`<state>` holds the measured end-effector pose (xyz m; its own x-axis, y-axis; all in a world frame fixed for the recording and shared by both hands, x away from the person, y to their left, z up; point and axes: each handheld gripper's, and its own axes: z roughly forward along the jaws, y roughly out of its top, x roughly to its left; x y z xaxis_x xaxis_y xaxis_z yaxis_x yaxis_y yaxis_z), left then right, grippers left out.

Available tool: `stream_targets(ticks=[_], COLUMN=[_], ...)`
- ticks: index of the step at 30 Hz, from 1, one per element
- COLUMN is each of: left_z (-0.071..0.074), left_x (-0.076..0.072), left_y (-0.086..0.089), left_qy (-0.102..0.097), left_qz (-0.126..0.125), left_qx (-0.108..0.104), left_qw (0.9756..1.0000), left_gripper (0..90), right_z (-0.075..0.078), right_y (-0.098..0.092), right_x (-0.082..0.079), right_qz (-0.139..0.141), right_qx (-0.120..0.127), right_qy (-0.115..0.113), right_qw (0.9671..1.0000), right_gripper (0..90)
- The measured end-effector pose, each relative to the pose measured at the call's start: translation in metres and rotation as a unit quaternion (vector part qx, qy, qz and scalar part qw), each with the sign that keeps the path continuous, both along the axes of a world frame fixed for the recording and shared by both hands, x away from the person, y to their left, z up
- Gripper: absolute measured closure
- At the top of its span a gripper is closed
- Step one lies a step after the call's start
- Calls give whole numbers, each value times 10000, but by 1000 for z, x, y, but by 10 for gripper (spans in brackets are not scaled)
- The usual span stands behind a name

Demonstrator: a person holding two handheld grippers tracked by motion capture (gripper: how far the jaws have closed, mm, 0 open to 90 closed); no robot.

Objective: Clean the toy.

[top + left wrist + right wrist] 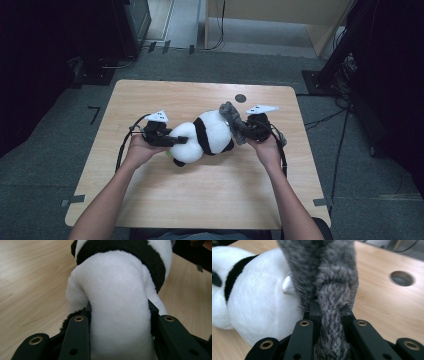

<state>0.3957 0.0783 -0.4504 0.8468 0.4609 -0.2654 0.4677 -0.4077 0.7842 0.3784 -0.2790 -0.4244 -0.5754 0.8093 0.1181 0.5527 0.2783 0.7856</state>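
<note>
High view: 1 plush panda (202, 137), 1 grey scarf (234, 121), 2 grippers w/ both clamped.

I am working in what looks like a lab or test room rather than a home. A bare wooden table (200, 200) with a round cable hole (240, 98) stands alone on grey carpet (50, 190), its place marked by strips of tape (73, 200) on the floor. Black cables (345, 135) run loose across the carpet toward a dark equipment stand (345, 50) at the right (its upper part is lost in shadow). A dark cabinet (131, 22) sits at the back left, and a pale wooden panel (280, 12) closes off the far side.
</note>
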Motion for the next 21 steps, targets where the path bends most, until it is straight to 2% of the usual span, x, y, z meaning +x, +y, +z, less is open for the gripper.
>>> stream_targets(ticks=[2, 5, 9, 16, 19, 21], left_z=[5, 14, 21, 18, 16, 13], left_x=[-3, -5, -8, -16, -18, -21], left_y=[0, -1, -9, -24, -27, -29], left_qy=[-64, -4, -54, 96, 102, 165], left_qz=[156, 450, 910, 1198, 1338, 1434], left_qx=[-111, -357, -296, -288, -255, -345], left_qw=[9998, 9984, 9954, 9923, 9906, 9889], left_gripper=[617, 613, 599, 595, 594, 594], right_z=[11, 28, 44, 42, 36, 29], right_y=[-7, -10, -4, 32, 48, 59], right_x=[-4, -14, -28, -39, -42, -43], right_qz=[-49, -4, 159, 603, 768, 896], right_qx=[121, 293, 538, 546, 545, 521], right_qy=[-82, -285, -412, -247, -138, -73], right_qw=[9999, 9992, 9976, 9964, 9955, 9946], right_gripper=[789, 788, 786, 786, 785, 784])
